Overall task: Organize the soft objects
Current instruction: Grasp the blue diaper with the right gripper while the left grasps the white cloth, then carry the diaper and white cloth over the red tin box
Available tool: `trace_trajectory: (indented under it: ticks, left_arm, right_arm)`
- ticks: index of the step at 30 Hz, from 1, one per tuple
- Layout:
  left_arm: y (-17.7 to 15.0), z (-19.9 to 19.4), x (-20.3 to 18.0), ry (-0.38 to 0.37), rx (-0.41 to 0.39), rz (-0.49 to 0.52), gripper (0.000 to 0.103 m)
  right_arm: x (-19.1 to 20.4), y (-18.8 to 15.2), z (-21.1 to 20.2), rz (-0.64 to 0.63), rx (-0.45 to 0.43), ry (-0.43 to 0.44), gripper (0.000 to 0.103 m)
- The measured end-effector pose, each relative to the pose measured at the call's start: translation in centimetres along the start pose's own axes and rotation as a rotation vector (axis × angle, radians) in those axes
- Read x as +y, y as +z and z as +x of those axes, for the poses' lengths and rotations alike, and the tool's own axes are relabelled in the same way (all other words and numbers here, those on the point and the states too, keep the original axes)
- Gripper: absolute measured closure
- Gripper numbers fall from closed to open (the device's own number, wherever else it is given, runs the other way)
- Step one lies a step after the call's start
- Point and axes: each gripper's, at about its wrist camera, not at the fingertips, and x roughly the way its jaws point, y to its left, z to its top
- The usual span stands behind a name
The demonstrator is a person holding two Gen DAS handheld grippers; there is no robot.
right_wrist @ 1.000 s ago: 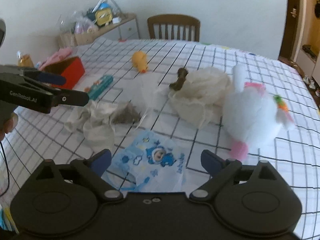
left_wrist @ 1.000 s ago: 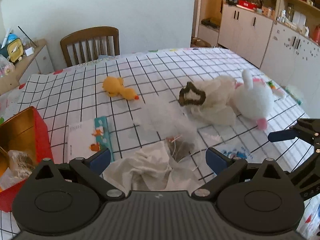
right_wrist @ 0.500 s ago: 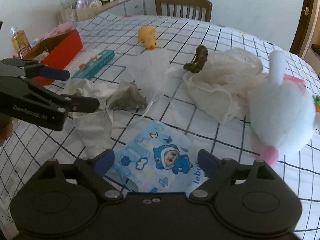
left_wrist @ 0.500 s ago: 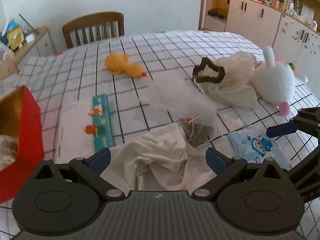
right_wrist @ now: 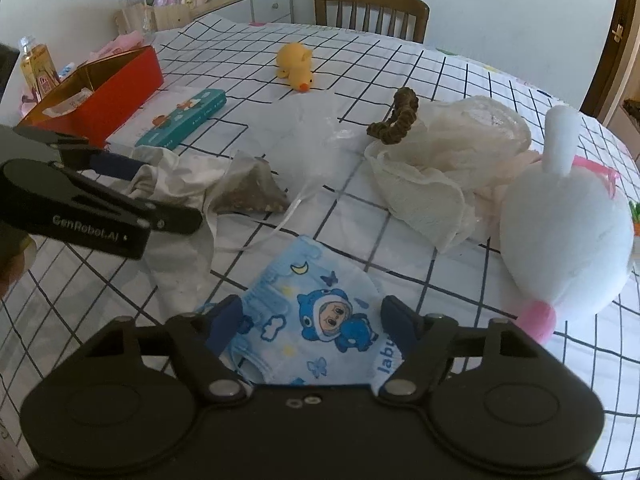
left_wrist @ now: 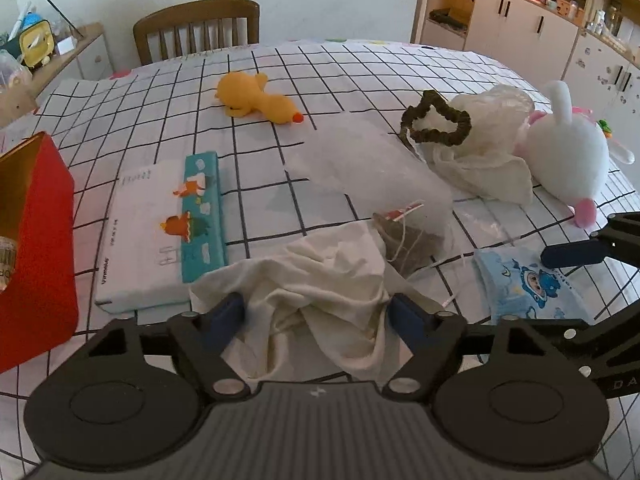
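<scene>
The left tongs (left_wrist: pixel 316 312) have just been closing, the cream cloth (left_wrist: pixel 320 280) bunched between them. The right tongs (right_wrist: pixel 310 326) likewise straddle the blue printed cloth (right_wrist: pixel 320 308). Firm clamping cannot be confirmed; each lies directly below on the surface (left_wrist: pixel 340 76).

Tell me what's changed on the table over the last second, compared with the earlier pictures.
Both came down closer. The left hand-held gripper now straddles the crumpled white cloth, and the right hand-held gripper straddles the blue cartoon cloth. Their jaws have just been closing around these; a firm pinch isn't clear yet. The yellow duck, white bunny and red box stayed put.
</scene>
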Motion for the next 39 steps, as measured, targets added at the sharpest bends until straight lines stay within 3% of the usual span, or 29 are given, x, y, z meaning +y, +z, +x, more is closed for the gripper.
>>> trace_trajectory:
  ticks: [7,12,15,18,39]
  left_arm:
    - [0.5,-0.5,1.0,-0.015,-0.004,-0.066,0.068]
    - [0.5,-0.9,1.1,-0.025,-0.013,-0.077,0.081]
    - [0.4,-1.2,1.4,-0.023,-0.019,-0.076,0.087]
    - [0.5,-1.8,1.7,-0.029,-0.036,-0.090,0.088]
    - [1.6,-9.2,3.0,-0.061,-0.131,-0.119,0.089]
  right_arm:
    - [-0.3,-0.1,-0.4,-0.017,-0.005,-0.020,0.049]
    - [-0.5,0.2,-0.6,0.008,-0.005,-0.009,0.090]
    - [-0.4,0.1,-0.7,0.005,-0.008,-0.012,0.103]
    - [-0.2,-0.1,-1.3,0.010,-0.034,-0.033,0.103]
    - [1.0,2.5,-9.4,0.057,-0.218,0.061,0.103]
